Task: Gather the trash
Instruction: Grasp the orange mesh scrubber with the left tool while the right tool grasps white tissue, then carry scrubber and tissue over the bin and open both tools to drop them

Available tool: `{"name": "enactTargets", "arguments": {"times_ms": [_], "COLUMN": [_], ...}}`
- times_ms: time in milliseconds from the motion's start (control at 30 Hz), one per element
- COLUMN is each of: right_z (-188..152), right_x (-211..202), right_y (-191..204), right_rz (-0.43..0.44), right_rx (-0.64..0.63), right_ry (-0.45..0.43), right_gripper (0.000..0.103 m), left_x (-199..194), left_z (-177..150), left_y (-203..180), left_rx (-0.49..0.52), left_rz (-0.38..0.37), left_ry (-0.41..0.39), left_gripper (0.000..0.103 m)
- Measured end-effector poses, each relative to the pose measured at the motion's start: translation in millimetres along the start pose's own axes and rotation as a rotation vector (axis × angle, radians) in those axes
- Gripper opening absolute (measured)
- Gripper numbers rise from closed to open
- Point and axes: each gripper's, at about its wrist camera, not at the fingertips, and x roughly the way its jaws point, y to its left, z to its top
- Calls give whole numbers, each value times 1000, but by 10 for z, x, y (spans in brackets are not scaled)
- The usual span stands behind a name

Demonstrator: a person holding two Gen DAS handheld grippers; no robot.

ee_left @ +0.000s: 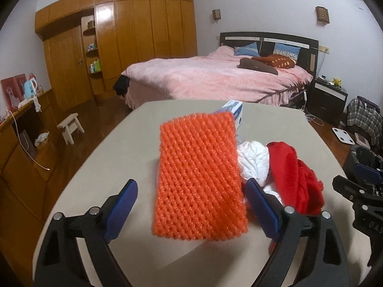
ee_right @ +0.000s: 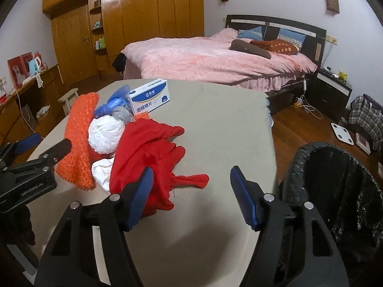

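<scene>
A pile of trash lies on the beige table [ee_right: 222,119]. It holds an orange foam net [ee_left: 198,174] [ee_right: 80,129], a crumpled red cloth [ee_right: 148,148] [ee_left: 294,174], white crumpled paper [ee_right: 106,134] [ee_left: 253,160], a blue plastic wad [ee_right: 115,102] and a blue-and-white box [ee_right: 150,95]. My left gripper [ee_left: 191,186] is open around the near end of the orange net; its right finger is close to the net's edge and its left finger stands apart. My right gripper [ee_right: 191,172] is open at the near edge of the red cloth, whose tail lies between the fingers.
A bin lined with a black bag [ee_right: 335,179] stands off the table's right edge. Beyond the table are a pink bed [ee_right: 215,59], a small wooden stool [ee_left: 70,126], a low cabinet [ee_left: 21,143] on the left and a white scale [ee_right: 342,134] on the floor.
</scene>
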Motion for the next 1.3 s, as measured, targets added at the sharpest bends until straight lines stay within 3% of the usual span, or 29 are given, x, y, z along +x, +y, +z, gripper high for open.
{"name": "enactTargets", "arguments": {"times_ms": [267,433,600,700,1133,1233,1300], "right_z": [65,84,132,175,411,444,476], "right_x": [95,118,67,43,98,175,246], "right_y": [-32,24,88,114,481,607,711], "right_rz": [0,6,17,32,151,178,206], "right_rx": [4,-15,-38,-32,-49,-69,-84], "right_ry": [11,10,-10,-20,-53,-47,-34], "right_gripper": [65,65,65,65,65,60,51], "left_x": [291,340,315,317,134,135,142], "left_z": [-44,-37,-39,-51,-27,-16,-23], "left_y": [-32,-8,58,88,353,459,507], "left_rx": [13,-7,-29,-37,-77,-90,-99], "left_rz": [-19,-73,-125,-137,-116,-102,-100], "left_ry": [59,77,78,81,50,50,52], "left_gripper": [88,63,20,11,8,8,8]}}
